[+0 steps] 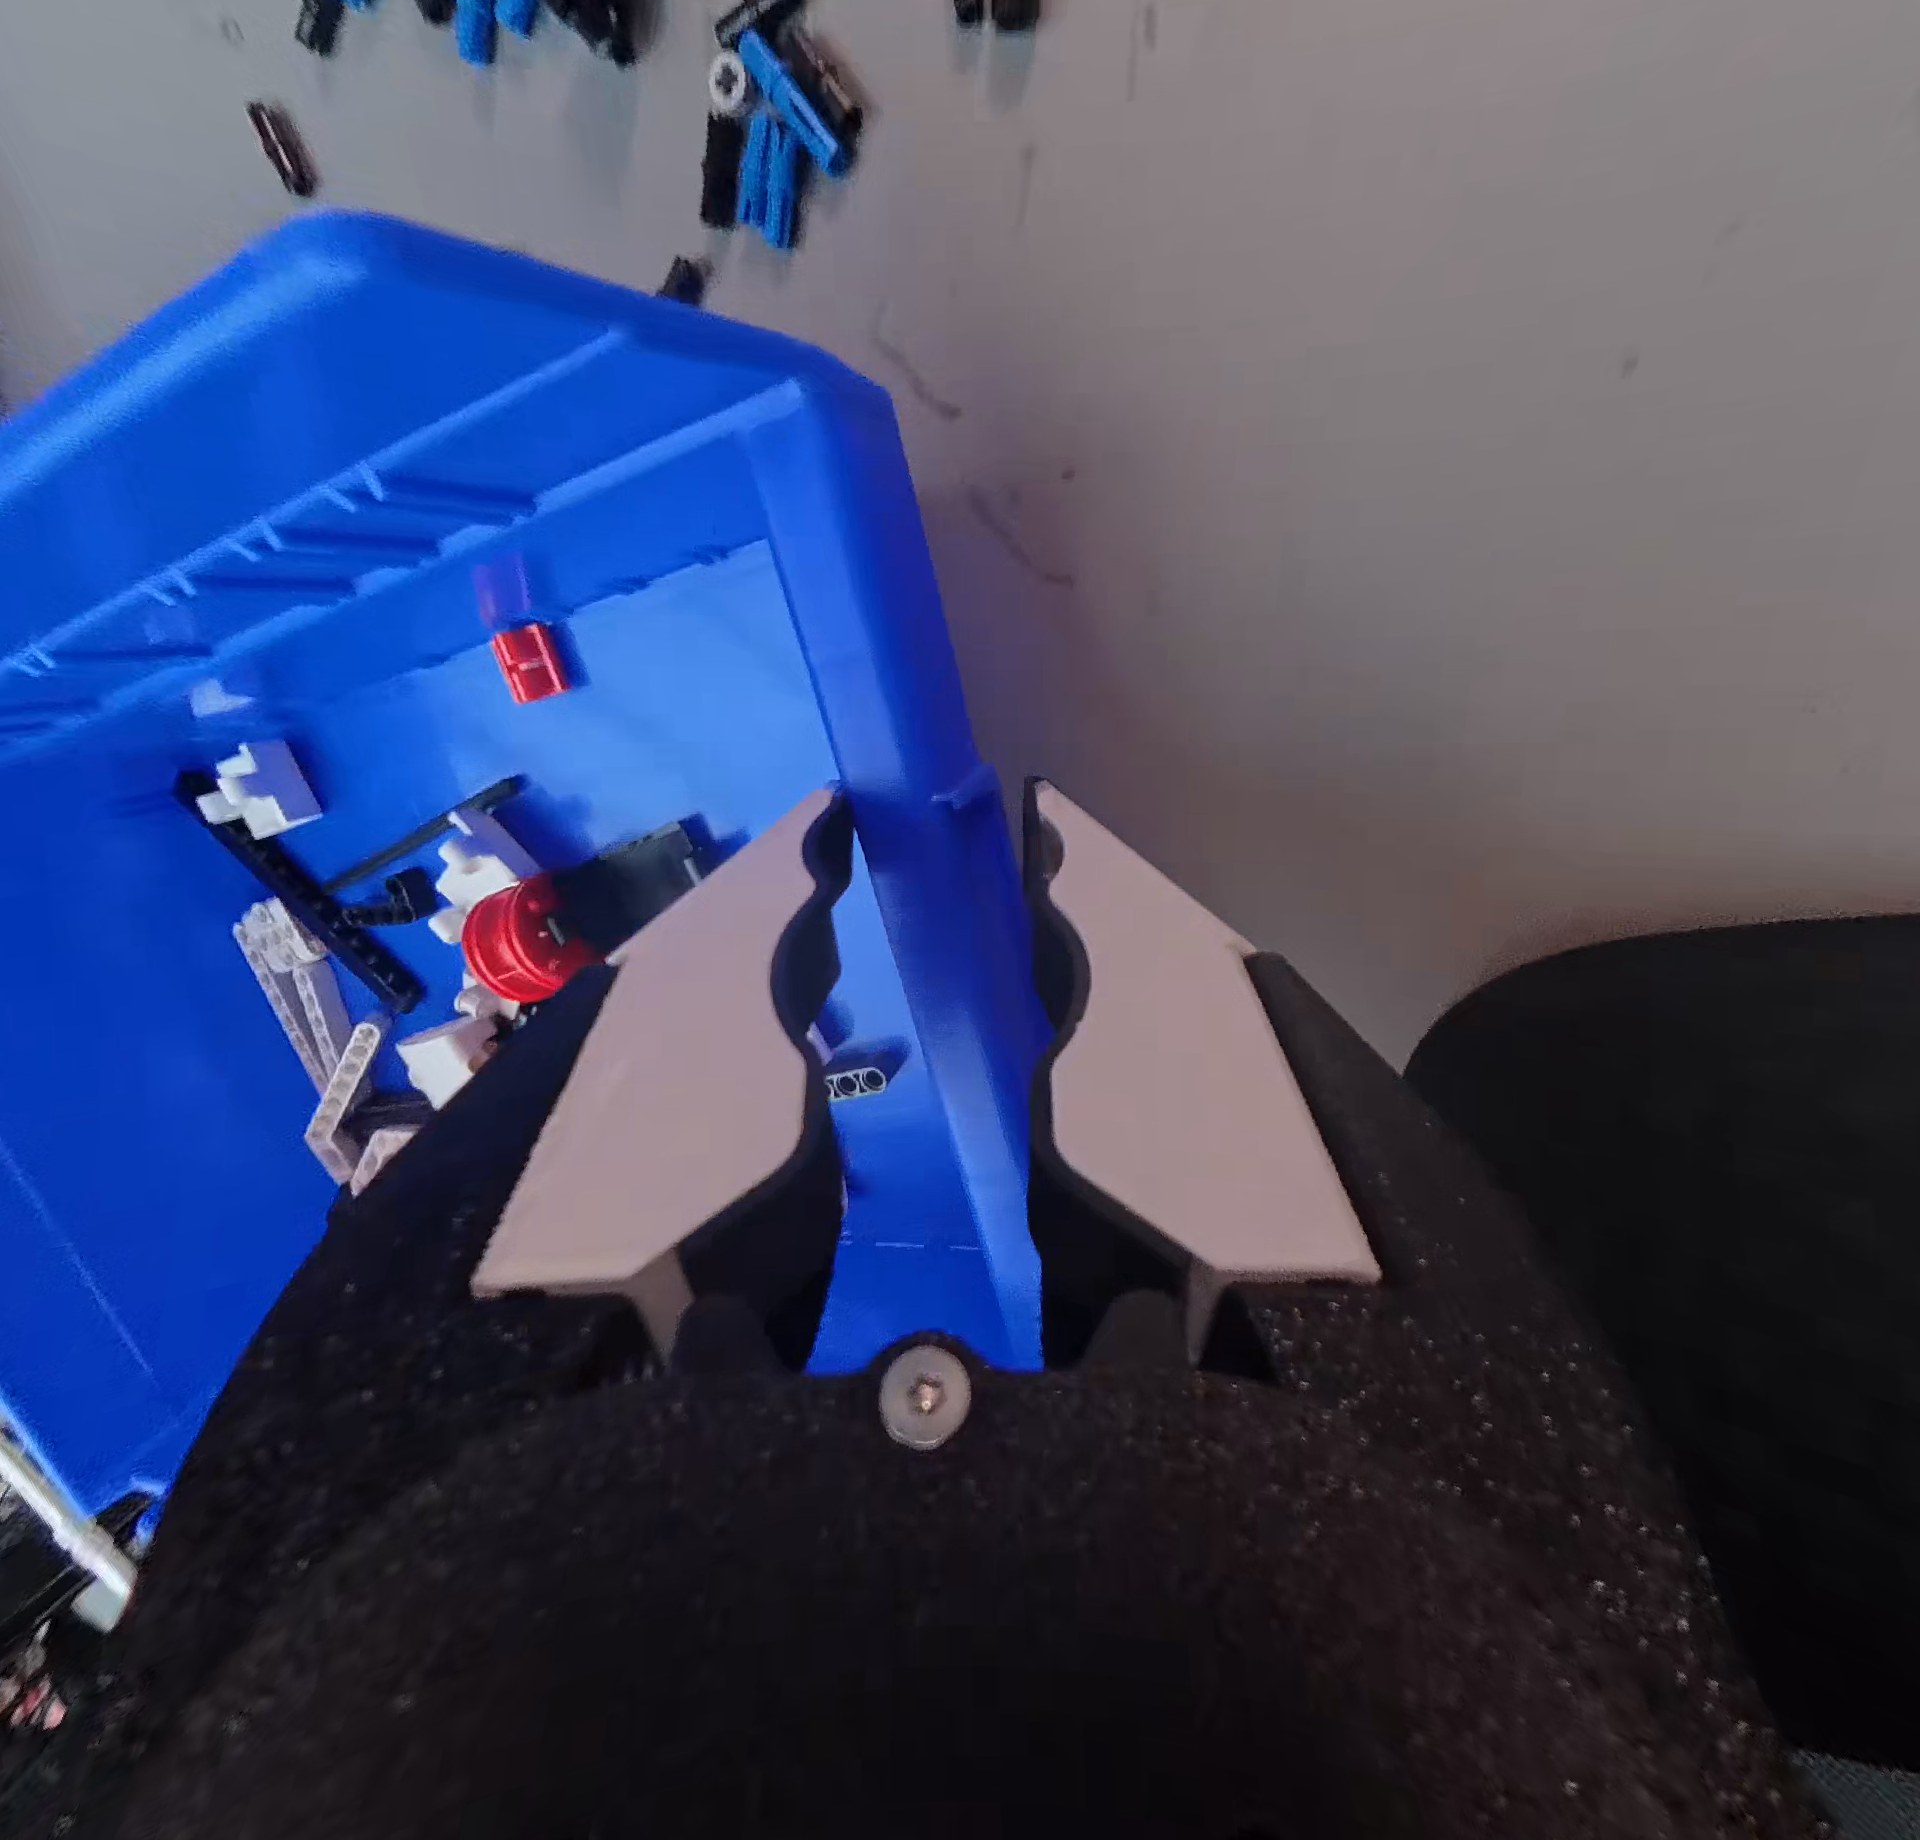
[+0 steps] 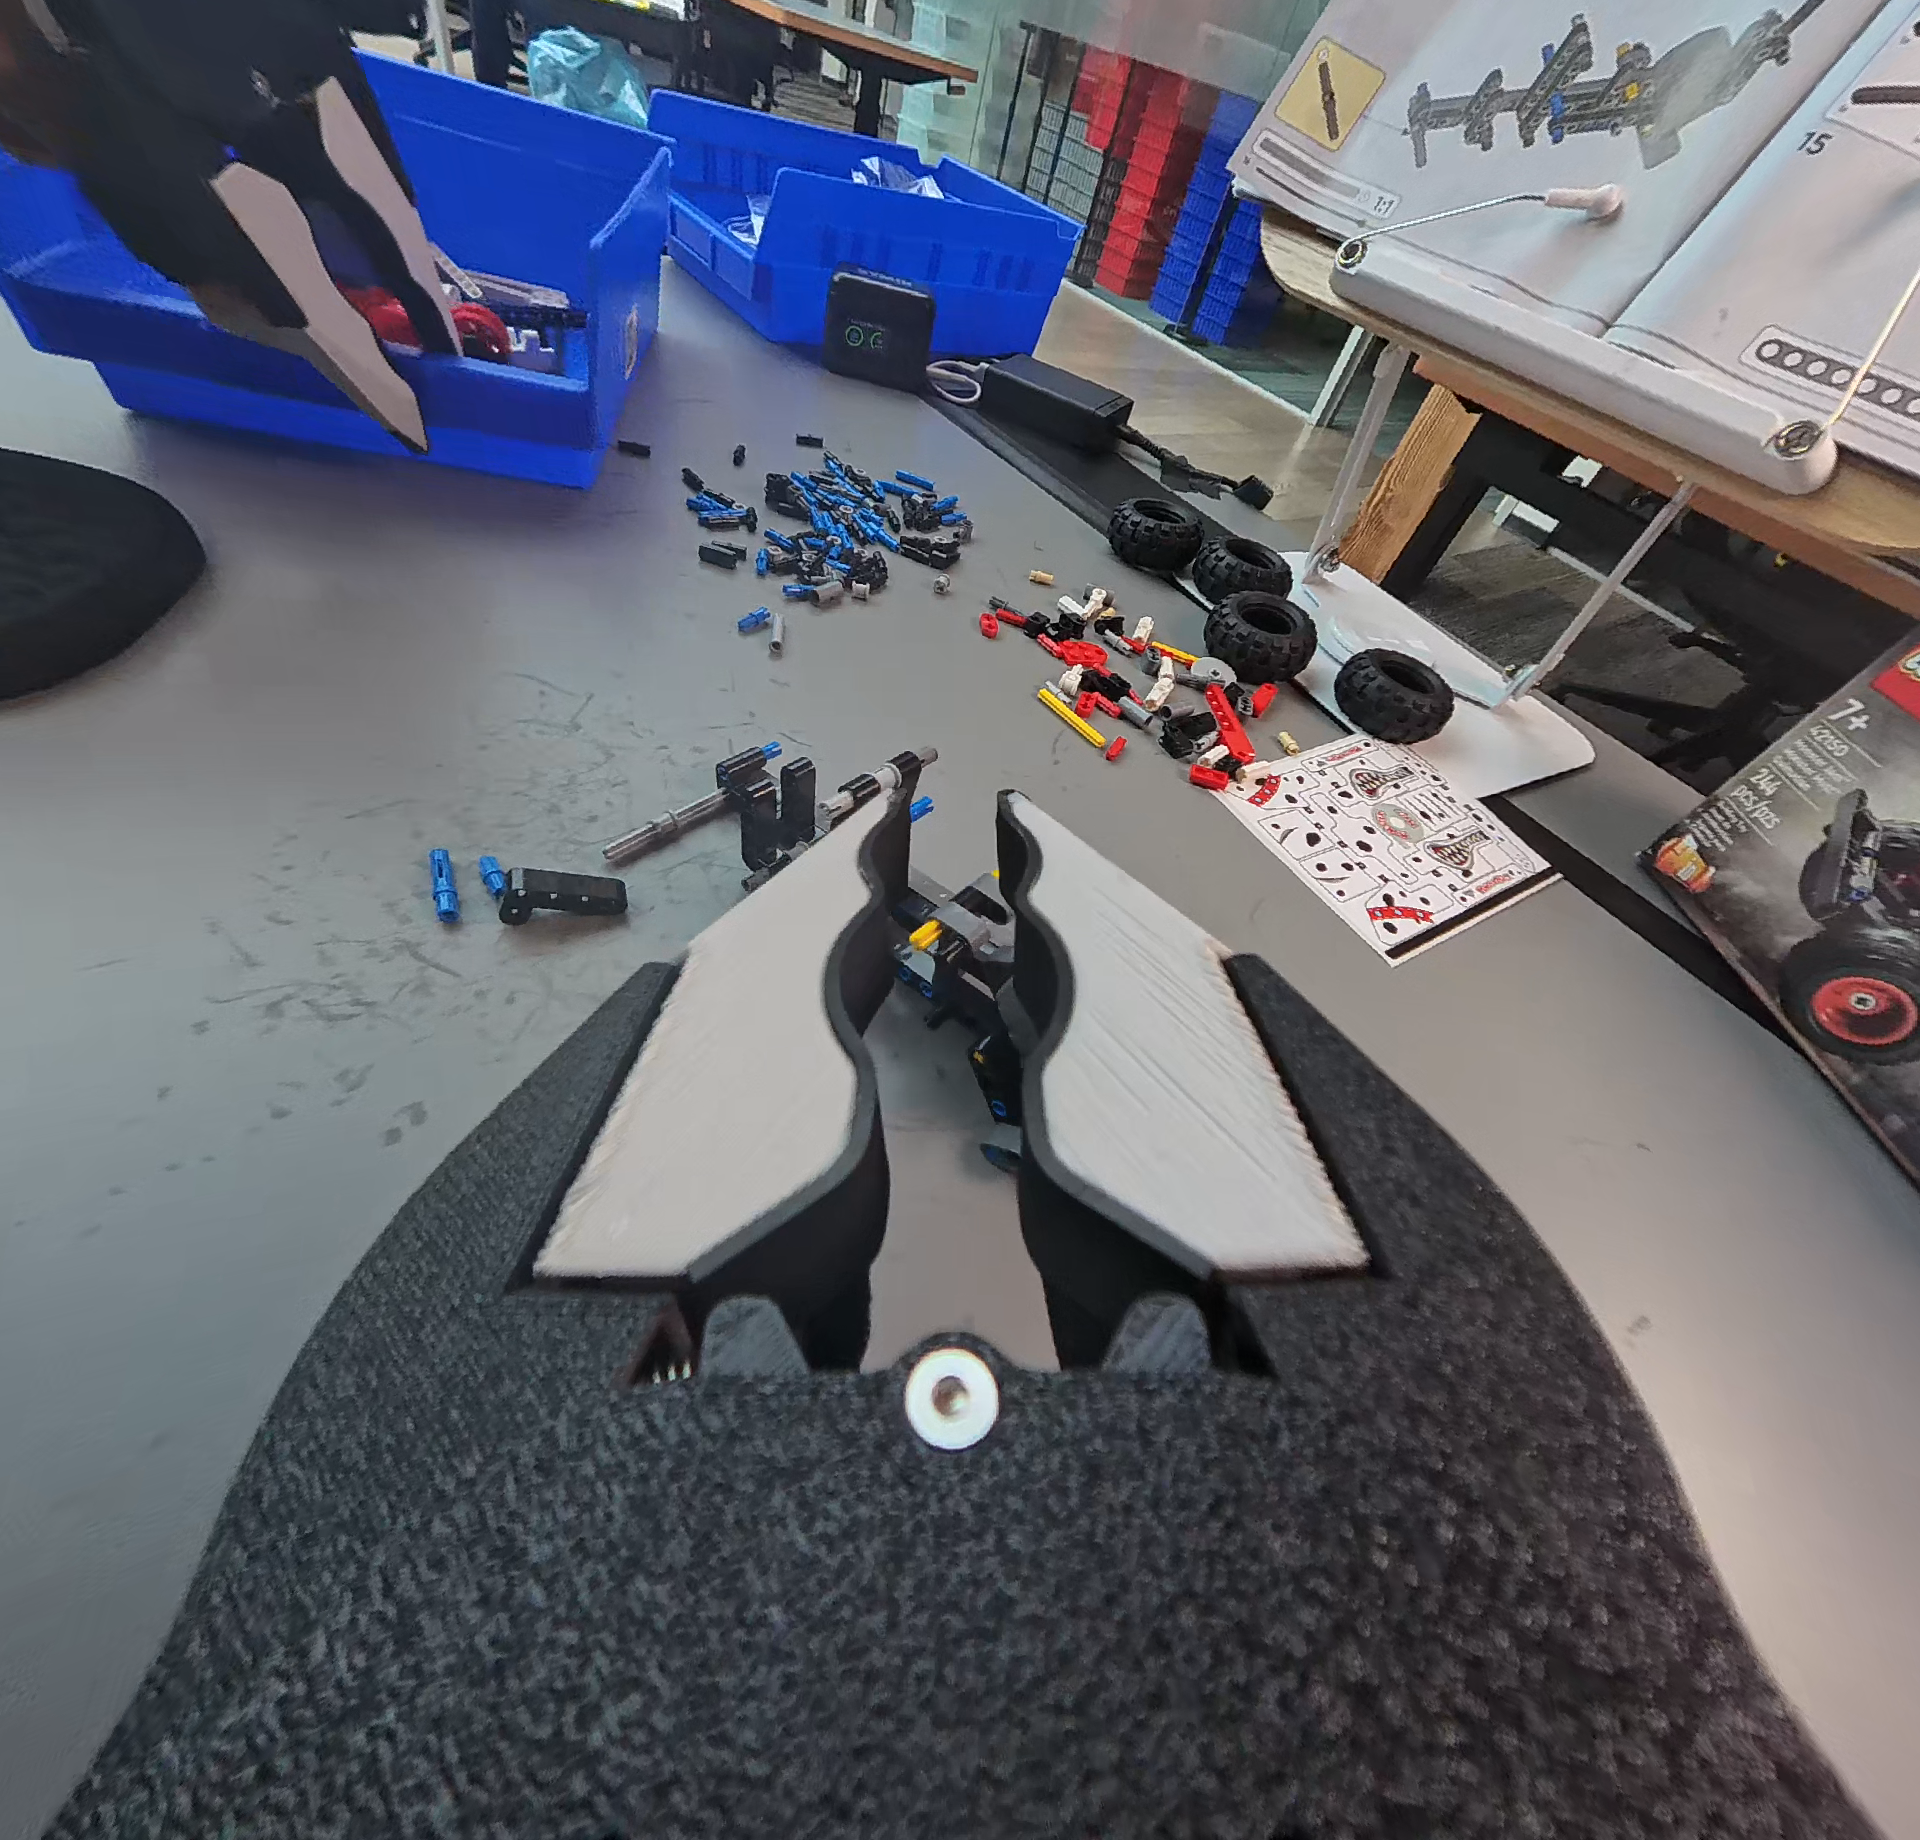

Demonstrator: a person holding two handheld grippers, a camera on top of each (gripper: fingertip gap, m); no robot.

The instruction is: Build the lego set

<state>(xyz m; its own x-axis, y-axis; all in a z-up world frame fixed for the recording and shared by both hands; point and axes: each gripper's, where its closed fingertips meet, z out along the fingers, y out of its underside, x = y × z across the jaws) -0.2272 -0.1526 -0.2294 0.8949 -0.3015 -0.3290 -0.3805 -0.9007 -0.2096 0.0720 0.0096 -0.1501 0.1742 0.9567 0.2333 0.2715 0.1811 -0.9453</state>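
Note:
My left gripper point(image 1: 935, 803) is open and empty, its jaws either side of the right wall of a blue bin point(image 1: 416, 419). The bin holds a red wheel hub point(image 1: 514, 938), white pieces, black and grey beams and a small red piece point(image 1: 532, 660). The right wrist view shows the left gripper point(image 2: 431, 393) over the same bin point(image 2: 520, 190). My right gripper point(image 2: 956, 803) is shut on a small black lego assembly point(image 2: 961, 933) with yellow and blue pins, low over the grey table point(image 2: 416, 1063). An axle assembly point(image 2: 769, 803) lies just beyond its tips.
On the table are a black beam with blue pins point(image 2: 561, 891), a pile of blue and black pins point(image 2: 831, 533), a red mixed pile point(image 2: 1143, 689), several tyres point(image 2: 1257, 632), a sticker sheet point(image 2: 1382, 845) and the set's box point(image 2: 1829, 917). An instruction booklet point(image 2: 1621, 128) stands at the right. A second blue bin point(image 2: 862, 232) is behind.

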